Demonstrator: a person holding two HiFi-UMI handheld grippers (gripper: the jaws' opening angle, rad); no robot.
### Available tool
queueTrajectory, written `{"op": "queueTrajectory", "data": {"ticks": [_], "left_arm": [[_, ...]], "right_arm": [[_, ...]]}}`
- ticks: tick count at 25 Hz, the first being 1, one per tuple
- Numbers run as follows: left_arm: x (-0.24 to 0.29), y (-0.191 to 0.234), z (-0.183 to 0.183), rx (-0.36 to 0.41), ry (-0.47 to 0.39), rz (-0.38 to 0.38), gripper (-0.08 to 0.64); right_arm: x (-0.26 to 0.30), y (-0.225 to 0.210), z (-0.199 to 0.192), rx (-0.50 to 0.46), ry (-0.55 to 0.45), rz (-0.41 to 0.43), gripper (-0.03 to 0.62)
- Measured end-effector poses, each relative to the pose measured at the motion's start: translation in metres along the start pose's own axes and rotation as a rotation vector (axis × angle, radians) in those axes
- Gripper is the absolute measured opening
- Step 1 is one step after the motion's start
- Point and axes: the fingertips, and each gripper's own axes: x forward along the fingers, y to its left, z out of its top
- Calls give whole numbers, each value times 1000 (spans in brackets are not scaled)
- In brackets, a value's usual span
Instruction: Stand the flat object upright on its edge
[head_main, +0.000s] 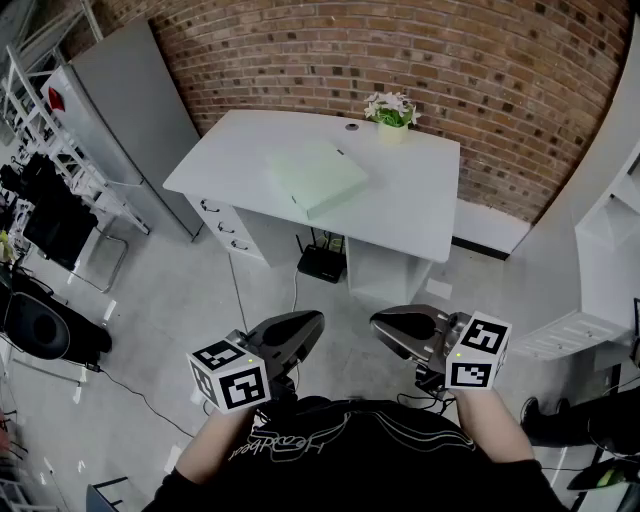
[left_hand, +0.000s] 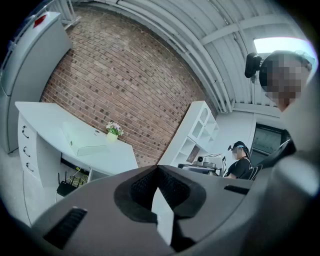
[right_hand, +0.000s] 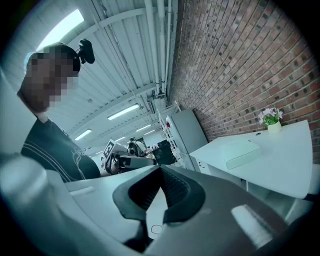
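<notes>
White desk (head_main: 430, 215) with drawers (head_main: 222, 228) against brick wall (head_main: 470, 70), potted flowers (head_main: 391, 110) at its back edge, black router (head_main: 322, 264) on floor beneath (cable trailing), grey cabinet (head_main: 135, 110) to left, white shelf (head_main: 605, 240) to right, black chair (head_main: 45, 330) far left.

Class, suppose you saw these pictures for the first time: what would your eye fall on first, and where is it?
A red brick wall fills the background, with a white desk against it. A pale green flat box lies in the middle of the desk, a small flowerpot behind it. Nearest, the left gripper and right gripper are shut and empty, far from the desk.
</notes>
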Motion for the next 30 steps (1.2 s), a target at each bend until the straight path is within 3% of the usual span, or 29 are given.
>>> {"op": "queueTrajectory", "data": {"ticks": [8,15,22,30], "left_arm": [[4,5,-1,-10,6,0,2],[11,35,4,-89,-15,1,2],[31,83,26,-140,-30,1,2],[74,157,60,-189,3,16,2]], "right_arm": [[4,-11,1,16,-15,-17,6],[10,-37,5,107,-58,-30,6],[37,-80,16,115,-39,-42,6],[77,-161,37,148,-24,-80,6]]}}
